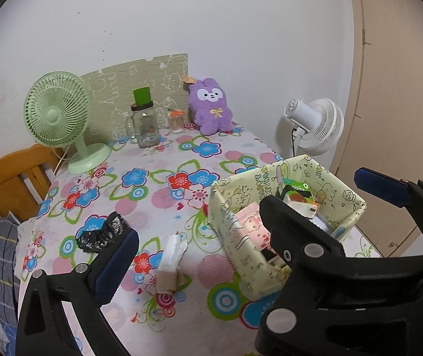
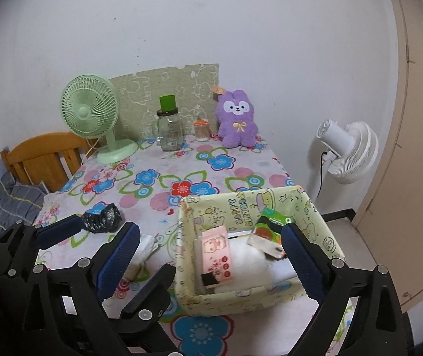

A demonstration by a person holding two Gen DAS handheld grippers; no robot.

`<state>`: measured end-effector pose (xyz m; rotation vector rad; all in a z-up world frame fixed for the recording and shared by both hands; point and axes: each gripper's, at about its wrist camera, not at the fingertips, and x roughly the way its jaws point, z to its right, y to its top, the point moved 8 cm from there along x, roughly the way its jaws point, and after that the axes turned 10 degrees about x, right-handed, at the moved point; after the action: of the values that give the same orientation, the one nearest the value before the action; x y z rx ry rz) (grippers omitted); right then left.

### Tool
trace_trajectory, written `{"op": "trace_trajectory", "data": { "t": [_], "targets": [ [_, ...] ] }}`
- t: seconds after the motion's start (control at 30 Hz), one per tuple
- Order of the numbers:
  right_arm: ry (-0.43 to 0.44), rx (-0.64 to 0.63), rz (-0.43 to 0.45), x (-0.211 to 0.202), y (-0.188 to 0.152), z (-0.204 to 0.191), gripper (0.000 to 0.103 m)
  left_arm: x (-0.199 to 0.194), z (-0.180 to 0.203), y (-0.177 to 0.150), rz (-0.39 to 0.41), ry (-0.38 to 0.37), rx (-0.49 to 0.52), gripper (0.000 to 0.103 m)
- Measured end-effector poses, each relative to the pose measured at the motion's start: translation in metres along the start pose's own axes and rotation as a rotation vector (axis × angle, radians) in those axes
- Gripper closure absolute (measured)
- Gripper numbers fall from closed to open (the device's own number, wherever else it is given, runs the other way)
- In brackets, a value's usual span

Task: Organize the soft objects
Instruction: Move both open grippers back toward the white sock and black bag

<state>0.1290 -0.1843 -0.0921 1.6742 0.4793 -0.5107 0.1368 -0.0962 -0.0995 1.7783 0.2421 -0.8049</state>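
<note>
Tissue roll (image 1: 171,262) lies on the tablecloth (image 1: 164,160) between the left gripper (image 1: 199,237)'s wide-open, empty fingers; right gripper (image 2: 211,255) likewise open.

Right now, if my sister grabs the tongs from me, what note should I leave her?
Left tongs: open, holding nothing, hovering beside the yellow box.
Right tongs: open, holding nothing, hovering over the box.
Done: the pink tissue pack, the green packet and something white are in the box.
Left: the white folded cloth and the black crumpled bag lie on the flowered tablecloth left of the box. The purple plush bunny sits at the far edge by the wall.
</note>
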Motion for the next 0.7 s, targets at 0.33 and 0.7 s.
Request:
{"op": "trace_trajectory", "data": {
  "t": [0.33, 0.7],
  "targets": [
    [-0.001, -0.031, 0.029, -0.006, -0.009, -0.030, 0.001, -0.011, -0.024, -0.018, 0.011, 0.022, -0.004, 0.000],
    [0.032, -0.027, -0.017, 0.009, -0.025, -0.053, 0.001, -0.007, -0.046, -0.036, 0.000, 0.028, -0.026, 0.000]
  ]
}}
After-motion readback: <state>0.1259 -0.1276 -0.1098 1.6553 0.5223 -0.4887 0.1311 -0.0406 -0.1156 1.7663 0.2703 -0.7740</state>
